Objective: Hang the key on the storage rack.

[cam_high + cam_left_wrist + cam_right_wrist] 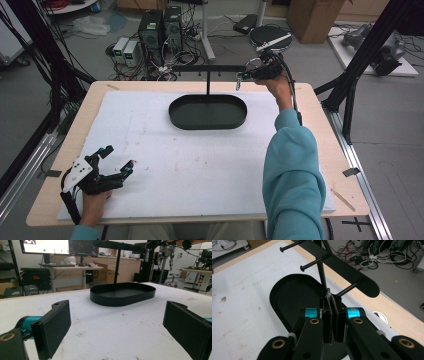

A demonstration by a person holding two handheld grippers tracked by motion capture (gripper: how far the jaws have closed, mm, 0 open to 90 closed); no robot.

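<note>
mat (150,150): wide open btw left gripper (120,159) and tray (207,112), nothing on it
tray: low black wall mid-table
stand post (208,82): rises at tray's far edge
crossbar (342,267): pegs (312,264) stick out beside right gripper (329,297); tight there

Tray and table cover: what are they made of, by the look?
Tray: looks like thin sheet metal in matte black, going by its sharp thin upright wall and even dull sheen; moulded plastic can't be ruled out. Cover: white, grainy and stained, likely foam board or felt-like sheet over the light wooden table.
</note>
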